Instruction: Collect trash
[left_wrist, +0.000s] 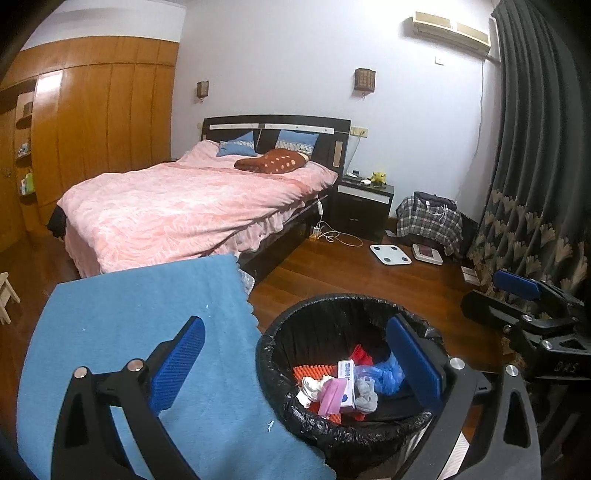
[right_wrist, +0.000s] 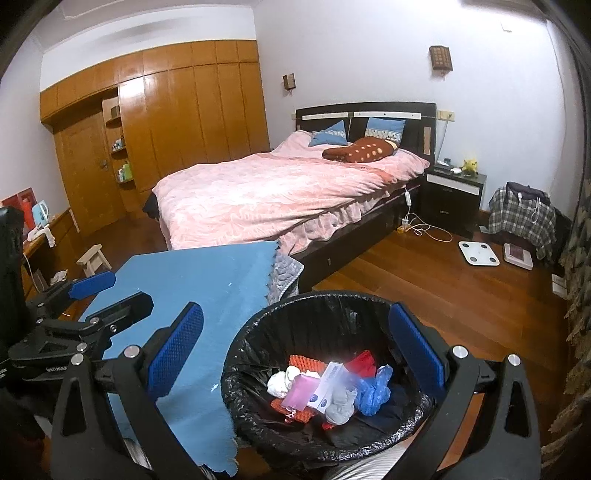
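The bin (left_wrist: 343, 369) stands on the wood floor (left_wrist: 369, 280), lined with a black bag (right_wrist: 258, 406), touching the right edge of the blue cloth (left_wrist: 140, 332). In it lie a pink packet (right_wrist: 301, 391), a white box (right_wrist: 330, 380), blue wrap (right_wrist: 373, 391), a grey wad (left_wrist: 365, 397) and red and orange scraps. My left claw (left_wrist: 295, 369) hangs over the bin's left rim, spread wide and empty. My right claw (right_wrist: 299, 365) is above the bin, also spread and empty. Beyond the cloth is the bed (left_wrist: 192, 206).
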